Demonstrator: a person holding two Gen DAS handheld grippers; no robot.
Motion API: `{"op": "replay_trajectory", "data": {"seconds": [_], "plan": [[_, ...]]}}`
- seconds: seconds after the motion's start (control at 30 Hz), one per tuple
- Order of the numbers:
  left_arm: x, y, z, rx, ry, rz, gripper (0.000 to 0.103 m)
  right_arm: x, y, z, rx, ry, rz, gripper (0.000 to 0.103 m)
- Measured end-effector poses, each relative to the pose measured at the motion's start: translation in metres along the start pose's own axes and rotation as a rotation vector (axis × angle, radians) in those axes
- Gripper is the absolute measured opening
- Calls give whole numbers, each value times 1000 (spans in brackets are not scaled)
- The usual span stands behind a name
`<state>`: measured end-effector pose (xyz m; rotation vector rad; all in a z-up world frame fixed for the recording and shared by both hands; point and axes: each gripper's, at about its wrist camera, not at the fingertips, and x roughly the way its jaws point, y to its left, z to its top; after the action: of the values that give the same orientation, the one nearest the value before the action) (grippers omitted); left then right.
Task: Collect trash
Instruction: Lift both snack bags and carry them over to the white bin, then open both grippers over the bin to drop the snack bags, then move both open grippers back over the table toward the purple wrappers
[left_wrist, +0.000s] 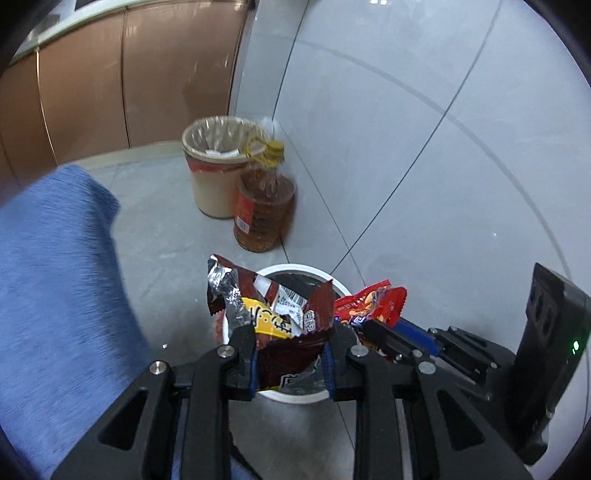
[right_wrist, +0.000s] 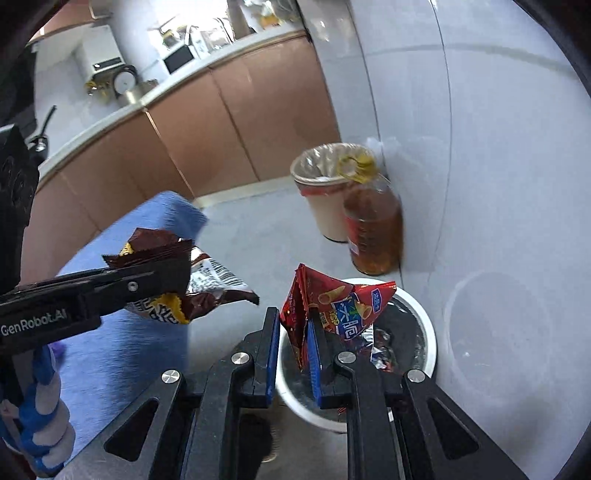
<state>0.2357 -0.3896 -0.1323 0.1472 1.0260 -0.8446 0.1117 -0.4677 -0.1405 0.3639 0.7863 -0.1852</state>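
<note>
Two hand-held grippers hovered over a small white bin standing on a grey tiled floor, each carrying one piece of trash. The left gripper had its jaws clamped on a crumpled brown snack wrapper, which hung directly above the bin's mouth. The right gripper had its jaws clamped on a red snack bag, also above the bin's rim. Neither piece had been let go, so the job looked well advanced but unfinished: both wrappers had been gathered and brought to the bin, and only dropping them in seemed to remain. Silvery scraps already lay inside the bin. No other loose trash showed on the floor around it.

Beyond the white bin, against the wall, stood a beige bin with a plastic liner, and just beside it a large bottle of amber oil with a yellow cap and a red label too blurred to read. A blue-clad leg filled the space left of the white bin.

The body of the left gripper read "GenRobot.AI". The brown wrapper carried a barcode and large Chinese characters on yellow; the red bag showed Chinese characters on a blue panel, not legible in full.
</note>
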Motion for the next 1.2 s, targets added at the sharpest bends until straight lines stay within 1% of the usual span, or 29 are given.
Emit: {"op": "replay_trajectory", "data": {"seconds": [0.07,0.23,0.3,0.33,0.4,0.47,0.6,0.7,0.87,1.0,1.13,1.2], "plan": [[21,-2,5,-12,21,5,26,10,-7,1,10,14,-9,15],[52,2,9,-62,58,-9,27,33,-24,-6,26,53,-34,17],[65,3,11,-79,76,-10,31,39,-29,-9,30,66,-46,18],[70,4,12,-84,87,-11,33,44,-31,-10,34,76,-53,21],[75,4,11,-92,96,-18,41,50,-36,-14,46,91,-66,23],[78,4,12,-97,98,-24,43,53,-41,-16,56,100,-82,29],[77,4,11,-99,97,-30,44,50,-43,-20,65,104,-96,32],[67,3,10,-100,84,-35,44,44,-42,-22,75,97,-107,33],[37,4,9,-94,28,-31,44,29,-36,-20,86,68,-124,37],[2,3,8,-76,-44,-5,44,12,-23,-13,74,28,-126,43],[-45,4,0,-49,-141,50,44,-11,-3,-6,44,-27,-125,50],[-64,7,-5,-40,-179,74,45,-26,9,-1,27,-58,-117,51]]}}
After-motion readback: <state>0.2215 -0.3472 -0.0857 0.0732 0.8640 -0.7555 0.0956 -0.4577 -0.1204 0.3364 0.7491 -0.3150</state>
